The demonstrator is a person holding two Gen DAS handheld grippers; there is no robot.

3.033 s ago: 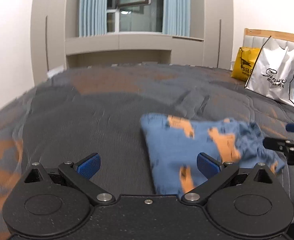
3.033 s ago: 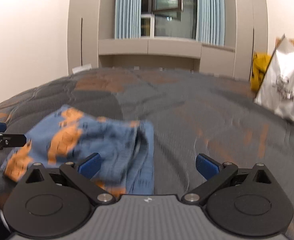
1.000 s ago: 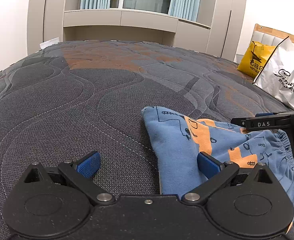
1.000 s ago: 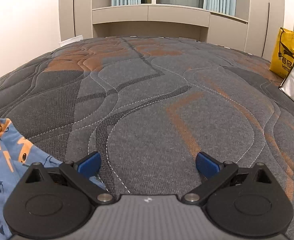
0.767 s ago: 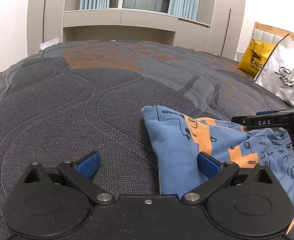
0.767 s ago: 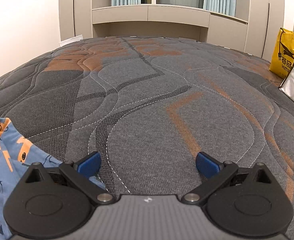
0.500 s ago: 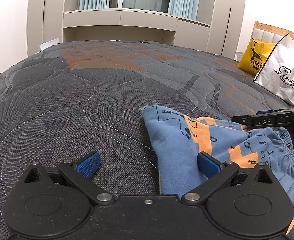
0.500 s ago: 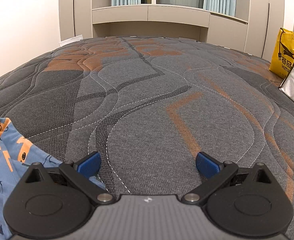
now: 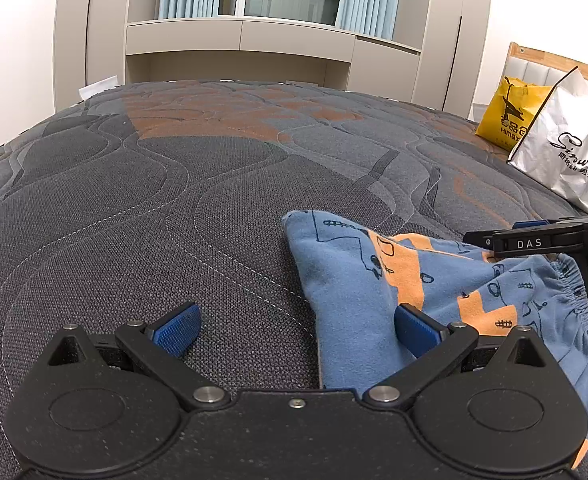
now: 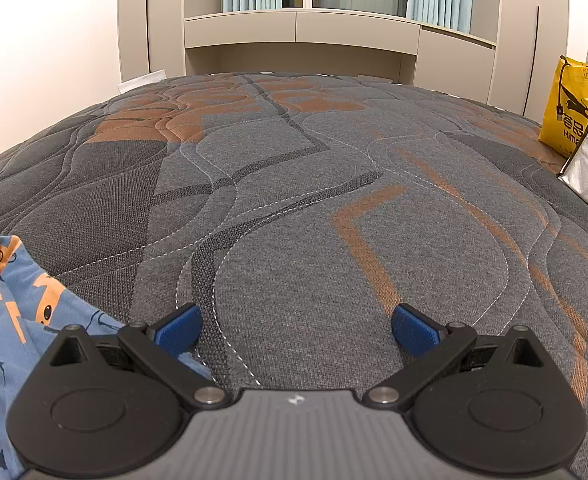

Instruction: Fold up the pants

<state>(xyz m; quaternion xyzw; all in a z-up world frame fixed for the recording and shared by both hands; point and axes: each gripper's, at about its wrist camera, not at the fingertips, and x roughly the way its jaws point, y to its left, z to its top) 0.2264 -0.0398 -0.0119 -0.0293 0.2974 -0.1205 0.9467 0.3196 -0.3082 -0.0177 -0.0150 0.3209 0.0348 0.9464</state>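
Note:
Folded blue pants (image 9: 357, 288) with orange patches and an elastic waistband lie on the bed, right of centre in the left wrist view. My left gripper (image 9: 295, 326) is open low over the bed, its right finger over the pants' near edge and its left finger over bare mattress. The other gripper's black body, marked DAS, shows at the right edge above the waistband. In the right wrist view the pants (image 10: 2, 320) fill the lower left corner. My right gripper (image 10: 295, 326) is open over bare mattress, its left finger beside the cloth.
The quilted grey and orange mattress (image 9: 174, 184) stretches ahead. A yellow bag (image 9: 505, 118) and a white bag (image 9: 561, 152) stand by the wooden headboard at the right. Beige wardrobes and a curtained window lie beyond the bed's far edge.
Three seconds ago both views were blurred and the pants lay looser; within the last second nothing has visibly moved.

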